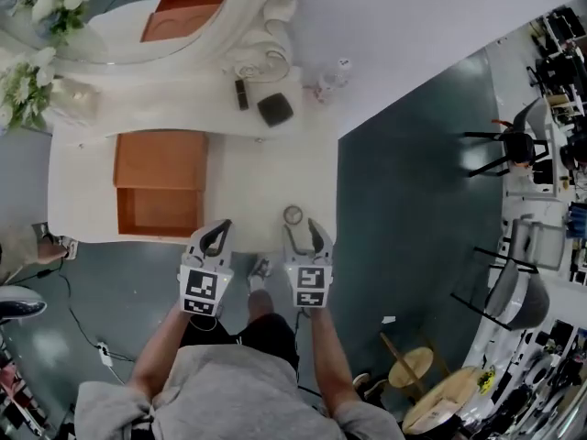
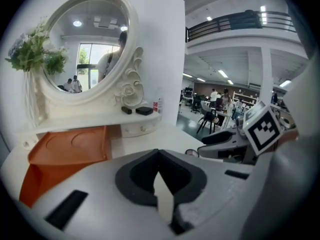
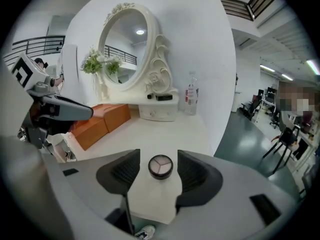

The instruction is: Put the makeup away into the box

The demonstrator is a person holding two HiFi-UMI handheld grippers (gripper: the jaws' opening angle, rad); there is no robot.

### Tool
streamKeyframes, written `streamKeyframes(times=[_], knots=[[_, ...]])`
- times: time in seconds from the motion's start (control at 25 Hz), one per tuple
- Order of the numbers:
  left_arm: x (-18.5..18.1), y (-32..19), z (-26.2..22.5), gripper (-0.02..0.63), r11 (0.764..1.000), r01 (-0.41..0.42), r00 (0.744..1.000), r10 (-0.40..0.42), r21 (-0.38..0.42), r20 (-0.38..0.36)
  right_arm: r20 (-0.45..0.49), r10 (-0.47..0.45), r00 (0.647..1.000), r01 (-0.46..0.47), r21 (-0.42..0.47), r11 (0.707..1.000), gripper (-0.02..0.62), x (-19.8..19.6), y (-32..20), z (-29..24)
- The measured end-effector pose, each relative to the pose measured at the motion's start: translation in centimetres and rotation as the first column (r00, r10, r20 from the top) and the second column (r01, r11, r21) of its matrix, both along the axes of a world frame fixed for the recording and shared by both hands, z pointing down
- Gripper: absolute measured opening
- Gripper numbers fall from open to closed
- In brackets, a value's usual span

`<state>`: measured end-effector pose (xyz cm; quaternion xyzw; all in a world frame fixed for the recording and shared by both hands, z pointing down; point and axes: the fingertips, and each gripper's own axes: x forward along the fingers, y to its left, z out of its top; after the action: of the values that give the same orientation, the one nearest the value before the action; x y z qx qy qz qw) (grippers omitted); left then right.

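Note:
A small round makeup compact (image 1: pixel 293 214) with pale pink pans lies near the front edge of the white vanity table (image 1: pixel 266 172). In the right gripper view the compact (image 3: pixel 160 166) sits between the jaws of my right gripper (image 3: pixel 159 159). The jaws stand open and neither pad touches it. The open orange box (image 1: pixel 158 187) stands on the table's left side, its lid folded back. My left gripper (image 1: pixel 216 230) hovers at the front edge just right of the box. Its fingertips (image 2: pixel 159 154) meet with nothing between them.
On the raised shelf under the ornate oval mirror (image 1: pixel 138 7) lie a black compact (image 1: pixel 275 108) and a small black item (image 1: pixel 241 93). A clear bottle (image 1: pixel 335 73) stands at the shelf's right end. White flowers (image 1: pixel 27 81) stand at the left. Chairs stand off to the right.

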<state>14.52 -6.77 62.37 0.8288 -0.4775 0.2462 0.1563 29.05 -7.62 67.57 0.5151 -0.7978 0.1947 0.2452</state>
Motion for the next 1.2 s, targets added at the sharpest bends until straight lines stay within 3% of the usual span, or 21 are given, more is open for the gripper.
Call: streamKeyframes(times=[0.12,0.56,0.64,0.92,1.2], knots=[[-0.2,0.2,1.0,0.000,0.999,0.034,0.999,-0.034,-0.014,0.006,-0.015,-0.020,1.000,0.019,-0.037,0.999,0.250,0.3,-0.3,1.9],[-1.2,1.4,2.5,0.000,0.990,0.133,0.991,-0.133,-0.042,0.014,-0.070,-0.129,0.989,0.122,-0.097,0.988,0.247,0.0,-1.3,5.2],[-1.7,1.5,2.6,0.000,0.987,0.155,0.988,-0.154,-0.045,0.012,-0.085,-0.144,0.986,0.135,-0.098,0.986,0.221,-0.1,-1.5,5.4],[-3.1,1.5,1.9,0.000,0.975,0.220,0.976,-0.219,-0.032,0.012,-0.089,-0.182,0.979,0.173,-0.101,0.980,0.218,-0.4,-2.2,5.2],[-4.6,1.8,0.5,0.000,0.958,0.287,0.958,-0.287,-0.006,0.007,-0.051,-0.230,0.972,0.228,-0.045,0.973,0.218,-2.4,-2.7,2.1]])
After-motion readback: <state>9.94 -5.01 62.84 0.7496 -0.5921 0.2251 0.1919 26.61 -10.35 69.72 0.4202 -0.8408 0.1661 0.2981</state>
